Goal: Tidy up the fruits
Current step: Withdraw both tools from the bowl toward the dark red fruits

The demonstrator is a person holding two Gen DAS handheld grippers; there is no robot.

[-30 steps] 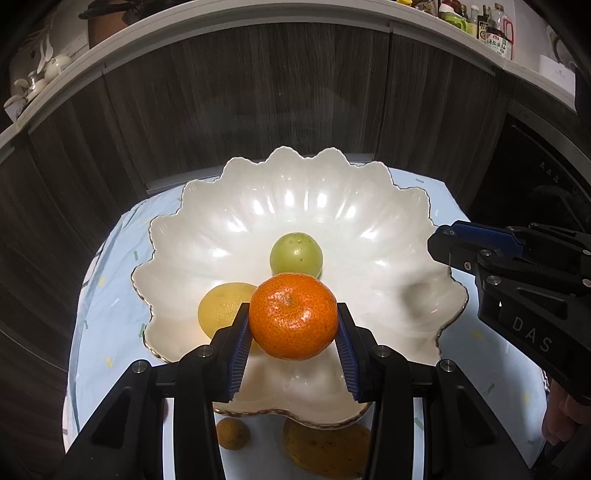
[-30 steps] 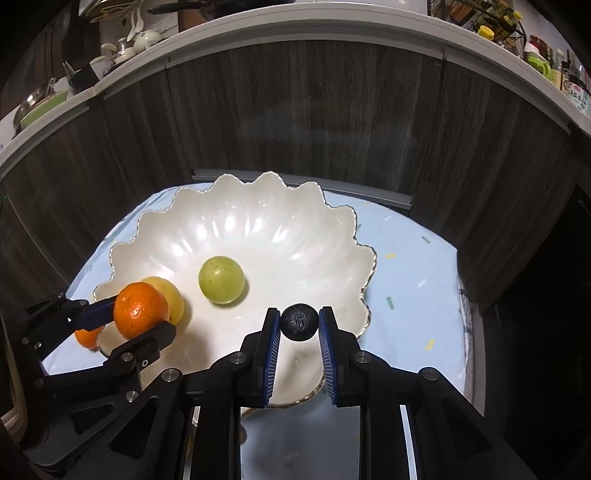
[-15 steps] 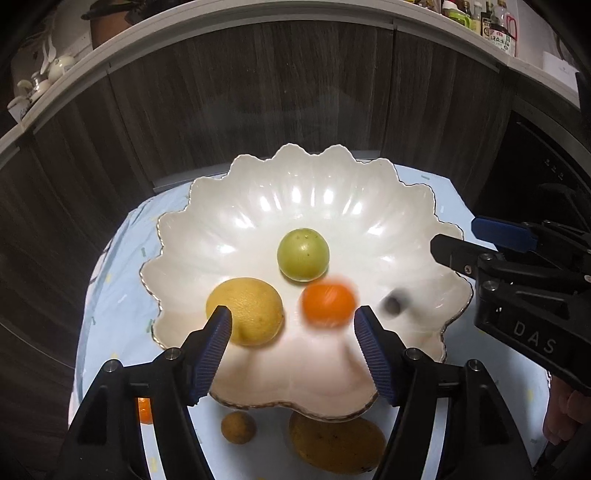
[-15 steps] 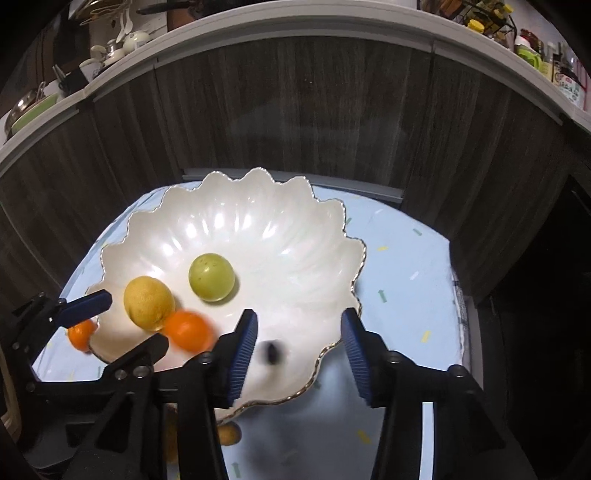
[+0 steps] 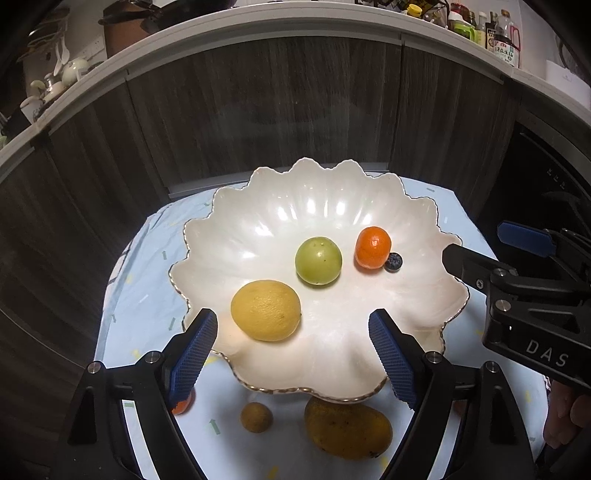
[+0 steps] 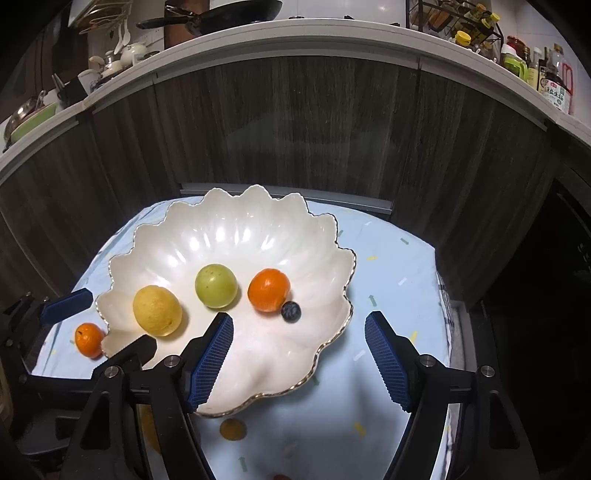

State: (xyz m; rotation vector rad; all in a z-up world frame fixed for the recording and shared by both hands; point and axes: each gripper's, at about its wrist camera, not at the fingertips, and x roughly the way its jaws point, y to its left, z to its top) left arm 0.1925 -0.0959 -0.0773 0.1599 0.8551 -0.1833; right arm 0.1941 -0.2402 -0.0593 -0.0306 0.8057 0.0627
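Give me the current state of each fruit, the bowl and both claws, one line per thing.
Bowl: upright on cloth.
Lemon: in bowl, free.
Green fruit: in bowl, free.
Orange: in bowl, touching blueberry.
Second orange: on cloth.
Mango: on cloth.
Left claw: open, just opening, empty.
Right claw: open, just opening, empty.

Dark wood-grain cabinet fronts (image 6: 295, 129), pale countertop (image 6: 332, 33) with bottles (image 6: 554, 88), a pan (image 6: 221, 11), perhaps crockery (image 6: 107, 62)
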